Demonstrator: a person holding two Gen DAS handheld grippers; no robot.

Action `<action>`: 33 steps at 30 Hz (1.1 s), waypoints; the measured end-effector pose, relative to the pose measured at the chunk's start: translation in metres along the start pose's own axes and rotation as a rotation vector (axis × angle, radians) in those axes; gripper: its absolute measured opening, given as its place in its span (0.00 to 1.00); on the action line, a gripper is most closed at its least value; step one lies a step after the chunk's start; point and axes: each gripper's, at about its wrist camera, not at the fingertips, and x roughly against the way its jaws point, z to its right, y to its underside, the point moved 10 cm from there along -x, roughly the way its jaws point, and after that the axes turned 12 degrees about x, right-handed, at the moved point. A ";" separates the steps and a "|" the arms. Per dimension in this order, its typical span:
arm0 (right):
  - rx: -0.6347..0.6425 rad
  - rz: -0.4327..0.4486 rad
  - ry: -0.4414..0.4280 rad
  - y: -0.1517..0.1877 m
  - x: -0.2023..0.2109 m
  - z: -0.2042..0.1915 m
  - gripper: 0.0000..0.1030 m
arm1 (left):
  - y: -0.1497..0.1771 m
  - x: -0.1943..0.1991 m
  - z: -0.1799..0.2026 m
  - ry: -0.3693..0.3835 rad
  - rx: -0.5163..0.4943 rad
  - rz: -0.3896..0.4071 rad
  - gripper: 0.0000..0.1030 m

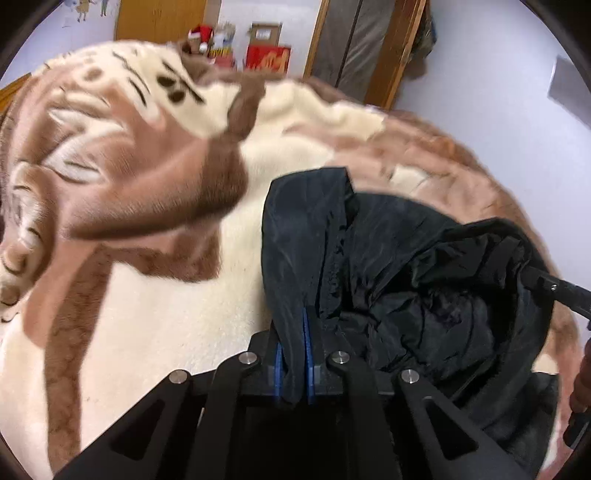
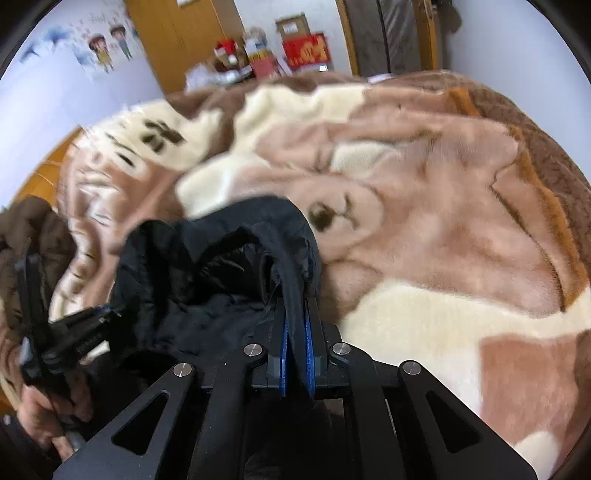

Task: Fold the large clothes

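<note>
Nearest the left wrist camera, the left gripper (image 1: 293, 354) was clenched on a fold of the black garment (image 1: 388, 266), its blue-edged pads squeezing a thin ridge of the cloth between matte black fingers with round silver bolts at their joints. In the right wrist view the right gripper (image 2: 295, 343) was likewise clamped on another fold of the same garment (image 2: 207, 266), the cloth rising in a narrow crest between its blue pads. The garment was a thin, slightly glossy woven fabric, crinkled and bunched into a slack mound between the two tools, with a lighter, rumpled lining showing in its hollow. It lay on the plush blanket (image 1: 155, 317), sagging from both grips (each camera caught the other tool at its frame edge, and a hand (image 2: 48, 410) showed at the lower left of the right view).

The blanket was a thick, fuzzy fleece in cream, pink-tan and brown patches, with dark cartoon markings, and it lay in soft rolls and creases over the whole bed. A brown furry cloth (image 2: 33, 236) sat at the left edge of the right view.

Beyond the bed stood pale walls with cartoon stickers (image 2: 107, 48), a wooden wardrobe (image 1: 162, 18), stacked red boxes (image 1: 267, 57) and a wood-framed doorway (image 1: 369, 40).
</note>
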 end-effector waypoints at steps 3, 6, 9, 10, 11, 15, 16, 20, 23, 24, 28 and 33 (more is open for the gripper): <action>0.004 0.064 -0.025 0.004 0.043 -0.013 0.07 | 0.003 0.047 0.007 0.053 0.010 0.050 0.09; -0.021 0.125 -0.072 0.017 0.089 -0.027 0.07 | 0.013 0.098 0.009 0.105 0.012 0.102 0.09; -0.055 0.170 -0.113 0.040 0.127 -0.039 0.07 | 0.032 0.141 0.008 0.147 0.020 0.139 0.09; -0.069 0.178 -0.126 0.054 0.140 -0.044 0.07 | 0.042 0.154 0.006 0.157 0.022 0.148 0.09; -0.075 0.182 -0.132 0.067 0.150 -0.048 0.07 | 0.054 0.165 0.004 0.155 0.020 0.153 0.09; -0.096 0.131 -0.142 0.128 0.166 -0.060 0.07 | 0.103 0.186 -0.011 0.144 0.034 0.129 0.09; -0.099 0.116 -0.140 0.139 0.165 -0.061 0.07 | 0.115 0.185 -0.016 0.138 0.041 0.112 0.09; -0.150 0.003 -0.124 0.201 0.150 -0.060 0.07 | 0.166 0.181 -0.037 0.086 0.071 0.035 0.09; -0.181 -0.084 -0.097 0.237 0.138 -0.053 0.07 | 0.202 0.178 -0.051 0.054 0.087 -0.048 0.11; -0.196 -0.102 -0.093 0.244 0.139 -0.050 0.07 | 0.213 0.180 -0.056 0.044 0.093 -0.079 0.11; -0.192 -0.086 -0.052 0.251 0.160 -0.045 0.15 | 0.245 0.202 -0.067 0.034 0.077 -0.104 0.11; -0.126 -0.013 -0.049 0.211 0.173 -0.063 0.20 | 0.221 0.227 -0.053 0.052 0.050 -0.024 0.13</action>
